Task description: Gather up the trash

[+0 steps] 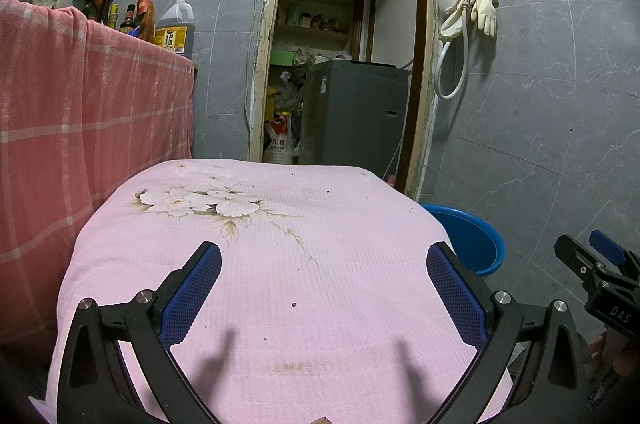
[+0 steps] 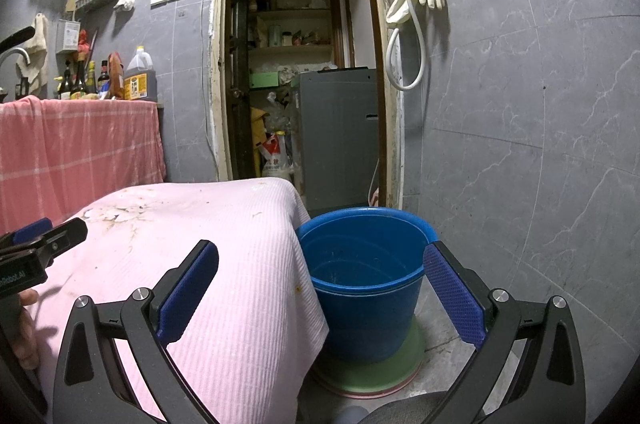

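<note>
Both sets of jaws spread wide, nothing between the blue pads. Left gripper [image 1: 324,288] poised over the pink cloth [image 1: 280,264] covering a low table, pads [image 1: 192,296] well apart and bare cloth in the gap. Right gripper [image 2: 320,292] likewise wide and holding nothing, straddling the cloth's right edge [image 2: 304,264] and the blue bucket [image 2: 364,304].

Cloth top mostly bare: a printed flower [image 1: 200,202] toward the far left, a few dark specks and crumbs [image 1: 294,304] scattered about, a brownish smear [image 1: 308,366] near the front edge. No larger piece of trash visible on it.

Bucket just beside the table's right corner, upright on a green disc [image 2: 372,368], mouth open, inside apparently empty — cloth hem hanging down beside its left wall, touching or nearly so; hard to tell.

Red checked cloth [image 1: 80,104] draped over a counter at left, close against the table's left side. Doorway [image 1: 344,44] straight ahead past the far edge, grey appliance [image 1: 356,112] inside it. Grey tiled wall [image 1: 540,104] to the right with gloves [image 1: 480,8] and a hose [image 1: 456,64] hanging — open floor between wall and bucket.
</note>
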Demonstrator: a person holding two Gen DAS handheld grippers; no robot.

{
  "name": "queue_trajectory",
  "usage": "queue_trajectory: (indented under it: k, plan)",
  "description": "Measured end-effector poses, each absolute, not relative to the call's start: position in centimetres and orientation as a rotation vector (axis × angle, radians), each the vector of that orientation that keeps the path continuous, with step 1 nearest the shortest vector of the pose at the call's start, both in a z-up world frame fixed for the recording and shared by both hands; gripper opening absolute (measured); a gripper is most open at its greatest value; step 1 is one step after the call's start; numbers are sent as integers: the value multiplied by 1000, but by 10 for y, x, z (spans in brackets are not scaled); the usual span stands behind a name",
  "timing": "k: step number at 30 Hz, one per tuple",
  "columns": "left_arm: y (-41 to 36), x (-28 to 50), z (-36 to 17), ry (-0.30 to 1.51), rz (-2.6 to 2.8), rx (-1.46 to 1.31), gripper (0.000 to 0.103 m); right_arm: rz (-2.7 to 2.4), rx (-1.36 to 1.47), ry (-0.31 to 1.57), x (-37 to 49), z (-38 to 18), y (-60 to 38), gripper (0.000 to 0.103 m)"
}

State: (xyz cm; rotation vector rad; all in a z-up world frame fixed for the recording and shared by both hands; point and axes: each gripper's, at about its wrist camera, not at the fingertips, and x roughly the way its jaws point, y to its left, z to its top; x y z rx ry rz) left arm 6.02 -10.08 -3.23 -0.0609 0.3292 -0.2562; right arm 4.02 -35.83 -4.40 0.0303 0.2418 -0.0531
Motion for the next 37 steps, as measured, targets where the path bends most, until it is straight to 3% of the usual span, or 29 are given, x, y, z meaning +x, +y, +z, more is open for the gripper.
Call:
queue_trajectory:
  k: [37]
  plan:
    - [-105, 61, -35, 341, -229, -46, 101, -53, 31, 239, 39, -43, -355, 103]
